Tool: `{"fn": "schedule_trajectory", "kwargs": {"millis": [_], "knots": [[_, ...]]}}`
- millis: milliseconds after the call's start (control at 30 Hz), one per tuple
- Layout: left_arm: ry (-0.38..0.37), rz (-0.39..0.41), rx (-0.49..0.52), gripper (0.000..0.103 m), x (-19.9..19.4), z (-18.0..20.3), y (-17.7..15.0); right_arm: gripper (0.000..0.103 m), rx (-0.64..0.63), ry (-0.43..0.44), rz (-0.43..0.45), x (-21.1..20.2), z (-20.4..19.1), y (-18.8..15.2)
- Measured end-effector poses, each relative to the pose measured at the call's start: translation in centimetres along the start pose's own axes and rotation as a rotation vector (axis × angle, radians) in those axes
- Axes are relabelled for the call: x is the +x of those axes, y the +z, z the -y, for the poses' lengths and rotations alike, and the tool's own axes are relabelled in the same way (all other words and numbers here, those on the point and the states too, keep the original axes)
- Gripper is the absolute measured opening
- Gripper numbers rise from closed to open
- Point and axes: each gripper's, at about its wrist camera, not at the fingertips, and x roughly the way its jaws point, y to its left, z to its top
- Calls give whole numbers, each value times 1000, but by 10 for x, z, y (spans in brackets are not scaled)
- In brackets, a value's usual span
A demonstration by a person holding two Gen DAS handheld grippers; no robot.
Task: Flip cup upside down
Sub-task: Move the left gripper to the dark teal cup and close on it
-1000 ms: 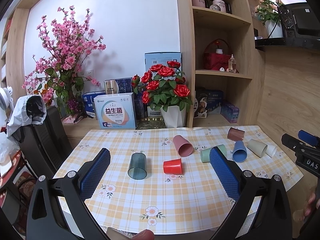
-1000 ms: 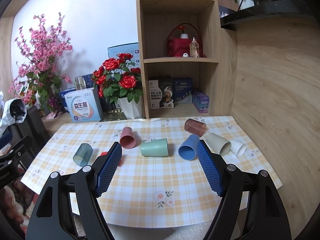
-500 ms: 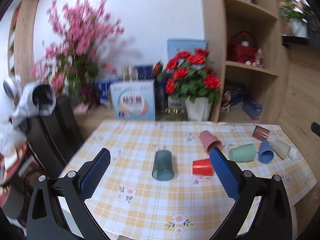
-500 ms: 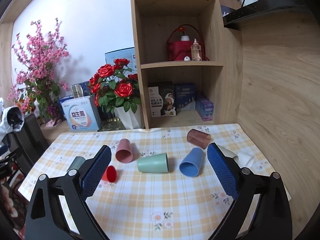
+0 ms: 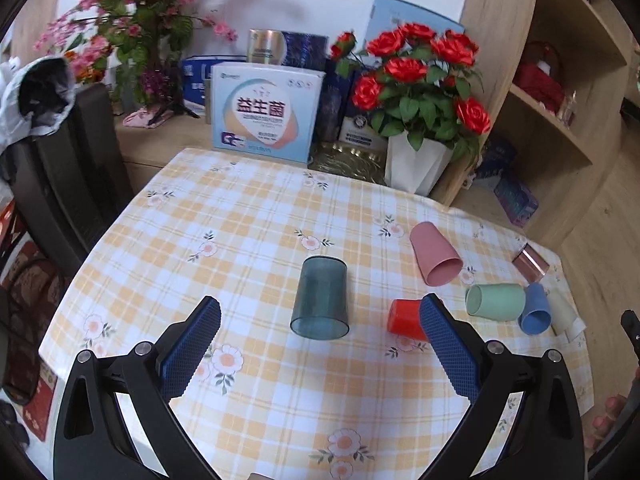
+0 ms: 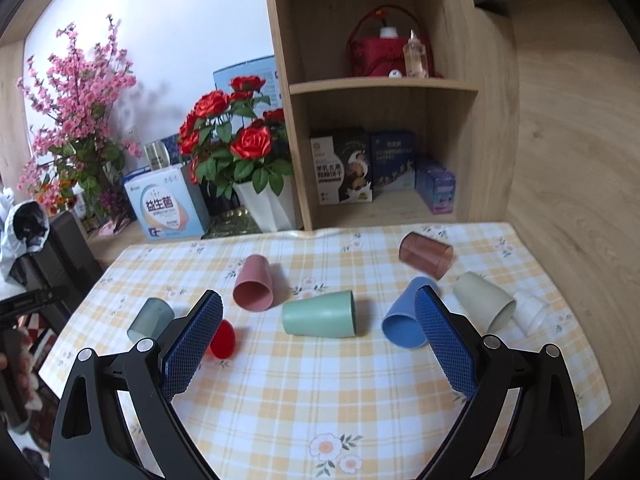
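Several cups lie on their sides on the checked tablecloth (image 5: 248, 240). A dark teal cup (image 5: 320, 298) lies just ahead of my left gripper (image 5: 318, 316), which is open and empty above the cloth. A red cup (image 5: 404, 319) lies by its right finger. A pink cup (image 5: 434, 254), a green cup (image 5: 496, 302), a blue cup (image 5: 534, 314), a beige cup (image 5: 562, 312) and a brown cup (image 5: 530, 262) lie to the right. My right gripper (image 6: 318, 314) is open and empty, with the green cup (image 6: 320, 314) lying ahead between its fingers and the blue cup (image 6: 406, 322) by its right finger.
A white pot of red roses (image 5: 416, 168) and a light blue box (image 5: 266, 114) stand behind the table. A wooden shelf unit (image 6: 384, 88) rises at the back right. A black chair (image 5: 68, 168) stands at the table's left edge. A white cup (image 6: 530, 312) lies far right.
My left gripper has moved forward and down toward the teal cup, which now looks larger. My right gripper has moved closer to the table and the green cup. No cup has moved.
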Motion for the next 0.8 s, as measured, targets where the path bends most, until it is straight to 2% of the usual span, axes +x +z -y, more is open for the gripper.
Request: {"fn": "schedule_trajectory", "kwargs": {"millis": [67,333,700,800], "knots": [[8,-35,15,97,14,3,2,93,6,13,-20,8,3,-3],[-57,-251,-9,97,101,5,10,93,42,50,-108,40,14,-12],[-15,-409,-48,96,188,5,16,93,42,-3,-196,69,24,-24],[21,-430,-1,87,203,13,15,93,42,-4,-207,72,24,-25]]}}
